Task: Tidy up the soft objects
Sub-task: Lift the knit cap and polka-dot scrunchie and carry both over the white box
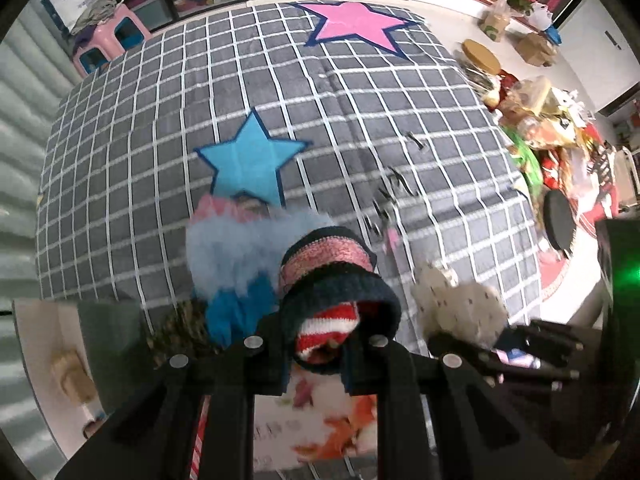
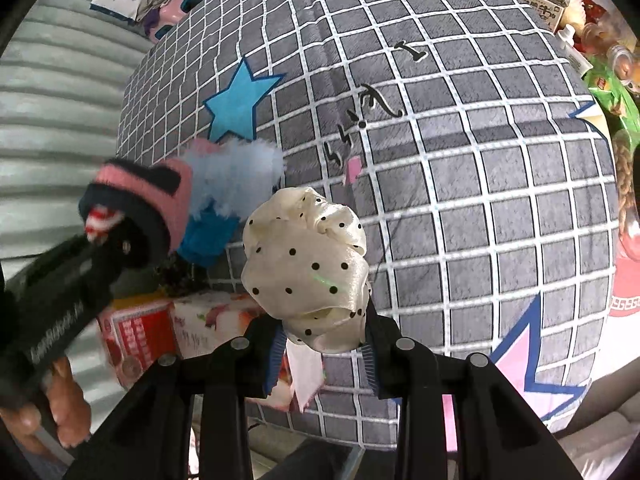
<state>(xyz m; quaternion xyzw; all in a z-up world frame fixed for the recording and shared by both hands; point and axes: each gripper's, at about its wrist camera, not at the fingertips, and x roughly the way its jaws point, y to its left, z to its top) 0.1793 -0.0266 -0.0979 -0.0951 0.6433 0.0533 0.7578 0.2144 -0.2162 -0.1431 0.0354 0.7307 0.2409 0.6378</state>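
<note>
My left gripper (image 1: 320,344) is shut on a knitted navy, pink and red-white striped sock (image 1: 340,280), which hangs over the near edge of the grey checked quilt (image 1: 360,120). In the right wrist view the same sock (image 2: 160,200) and the left gripper (image 2: 120,244) are at the left. My right gripper (image 2: 324,340) is shut on a cream satin cloth with black dots (image 2: 308,264), also seen as the cream cloth (image 1: 456,304) at the right of the left wrist view. A fluffy light-blue and blue soft thing (image 1: 228,256) lies on the quilt below the blue star (image 1: 252,160).
Below the quilt's edge stand a red printed box (image 2: 136,336) and a floral box (image 1: 320,420). A pink stool (image 1: 108,40) stands at the far left. Cluttered goods (image 1: 552,128) line the quilt's right side. A hand (image 2: 60,412) holds the left gripper's handle.
</note>
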